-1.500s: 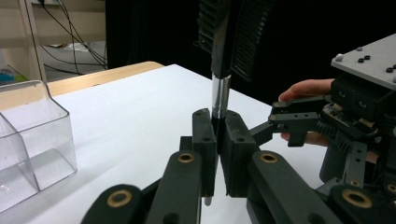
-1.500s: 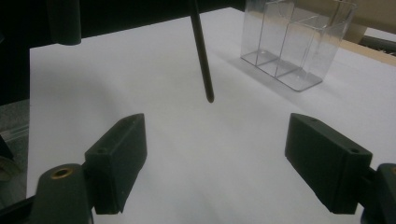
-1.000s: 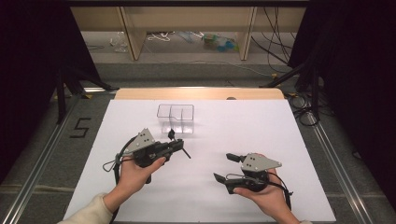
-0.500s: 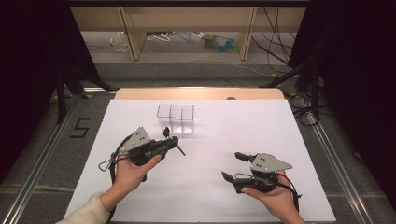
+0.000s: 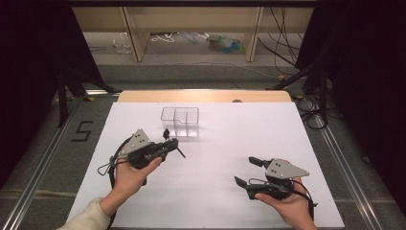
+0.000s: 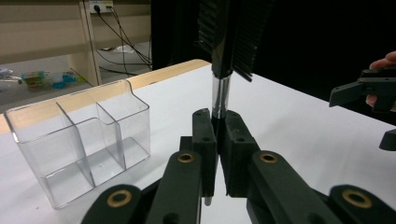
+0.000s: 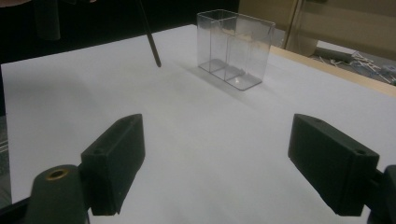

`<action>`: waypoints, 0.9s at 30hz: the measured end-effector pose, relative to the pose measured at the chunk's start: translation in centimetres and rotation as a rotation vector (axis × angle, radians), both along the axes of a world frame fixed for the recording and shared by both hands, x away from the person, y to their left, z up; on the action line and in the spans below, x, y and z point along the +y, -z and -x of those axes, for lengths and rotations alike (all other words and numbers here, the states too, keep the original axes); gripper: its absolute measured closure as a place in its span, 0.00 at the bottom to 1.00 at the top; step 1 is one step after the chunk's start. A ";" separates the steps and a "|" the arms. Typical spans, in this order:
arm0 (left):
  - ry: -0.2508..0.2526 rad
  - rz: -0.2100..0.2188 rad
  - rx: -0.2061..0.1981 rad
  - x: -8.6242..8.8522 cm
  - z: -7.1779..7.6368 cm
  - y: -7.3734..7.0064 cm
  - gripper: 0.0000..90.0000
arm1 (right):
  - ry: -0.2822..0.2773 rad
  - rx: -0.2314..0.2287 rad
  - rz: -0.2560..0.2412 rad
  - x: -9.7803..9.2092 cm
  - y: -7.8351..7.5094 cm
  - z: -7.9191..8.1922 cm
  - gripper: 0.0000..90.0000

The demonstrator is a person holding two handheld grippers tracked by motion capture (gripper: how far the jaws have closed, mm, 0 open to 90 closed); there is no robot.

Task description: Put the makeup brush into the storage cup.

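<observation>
Your left gripper [image 5: 168,142] has its jaws clamped tight on a thin black brush [image 6: 227,37], gripping the stem just below the silver ferrule. In the left gripper view the bristle head stands up above the jaw tips and the pale lower tip of the stem pokes out beneath them. In the high view the brush crosses the jaw tips at a slant, bristle end toward the far side of the table, stem end pointing toward you and to the right. The right gripper view shows that dark stem tip [image 7: 153,51] hanging just above the sheet, whether it touches I can't tell.

Your left hand [image 5: 131,175] holds that gripper over the left-centre of the white table sheet [image 5: 230,191], near the clear organizer [image 5: 180,121]. The organizer sits just beyond the gripper, upright on the sheet, and the left gripper view shows 3 compartments with clear dividers. Nothing visible inside them.

Your right gripper [image 5: 247,171] is wide open, jaws well apart, nothing between them. In the right gripper view both black pads [image 7: 116,158] frame bare sheet, with the organizer [image 7: 235,48] farther off. Your right hand [image 5: 287,203] holds it low at the near right of the sheet, well apart from the left gripper and from the organizer.
</observation>
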State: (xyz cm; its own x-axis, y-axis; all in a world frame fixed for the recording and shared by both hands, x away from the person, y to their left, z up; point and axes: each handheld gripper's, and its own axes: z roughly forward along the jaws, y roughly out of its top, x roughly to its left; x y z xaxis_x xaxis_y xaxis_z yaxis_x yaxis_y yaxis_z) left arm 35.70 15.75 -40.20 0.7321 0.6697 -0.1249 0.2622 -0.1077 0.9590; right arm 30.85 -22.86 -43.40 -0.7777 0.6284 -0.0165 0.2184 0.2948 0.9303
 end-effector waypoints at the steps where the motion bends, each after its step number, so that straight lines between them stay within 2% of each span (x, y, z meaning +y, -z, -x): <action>1: -0.004 -0.002 0.004 0.1 0.0 0.0 0.94 | 0.003 0.000 -0.003 -0.1 0.0 0.0 0.22; 3: -0.008 0.000 0.003 0.2 0.0 0.0 0.94 | 0.005 -0.010 -0.017 -0.1 0.1 0.0 0.22; 5: -0.013 -0.002 0.004 0.3 -0.1 0.0 0.94 | 0.015 0.000 0.014 -0.3 -0.1 0.2 0.22; 6: -0.009 0.000 0.002 0.3 -0.1 0.0 0.94 | 0.014 0.001 0.014 -0.4 -0.1 0.2 0.22; 10: -0.019 -0.018 0.000 0.4 -0.1 -0.1 0.94 | 0.013 -0.003 0.000 -0.4 0.0 0.1 0.22; 16: -0.038 -0.011 0.006 0.3 -0.1 -0.1 0.94 | 0.015 -0.013 -0.018 -0.5 0.1 0.2 0.22; 17: -0.034 -0.030 -0.003 0.4 -0.1 -0.1 0.94 | 0.013 -0.013 -0.018 -0.5 0.0 0.2 0.22; 18: -0.038 -0.023 -0.002 0.4 -0.1 -0.1 0.94 | 0.016 -0.003 0.000 -0.7 -0.1 0.3 0.22; 22: -0.036 -0.042 -0.003 0.5 -0.1 -0.2 0.94 | 0.022 0.003 -0.001 -0.8 -0.1 0.3 0.22; 27: -0.043 -0.042 -0.004 0.6 -0.2 -0.2 0.94 | 0.024 0.002 0.001 -0.8 -0.1 0.4 0.22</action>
